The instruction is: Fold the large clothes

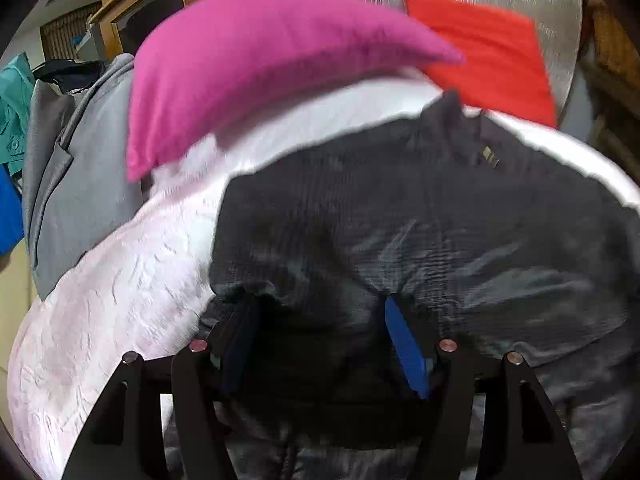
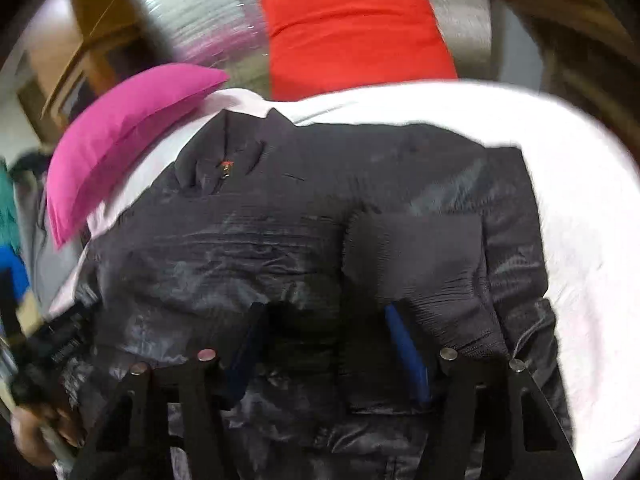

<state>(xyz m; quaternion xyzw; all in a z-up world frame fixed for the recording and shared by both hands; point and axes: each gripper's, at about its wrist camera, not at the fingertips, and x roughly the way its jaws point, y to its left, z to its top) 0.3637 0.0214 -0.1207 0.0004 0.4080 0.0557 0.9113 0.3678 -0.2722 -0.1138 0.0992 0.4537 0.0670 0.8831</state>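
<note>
Dark jacket (image 1: 400,208) lies spread on the white bed sheet (image 1: 132,280), filling centre frame in both views. My left gripper (image 1: 320,312) and right gripper (image 2: 324,320) both have fingers apart, hovering just over the fabric, nothing clamped. Small tag (image 1: 489,157) near the collar, upper right; writing too blurred to read. Pink pillow (image 1: 256,60) upper left, red pillow (image 2: 356,32) at top.

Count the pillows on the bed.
2: a pink pillow left of the dark jacket's collar, and a red pillow against the headboard behind it. Others may be hidden.
</note>
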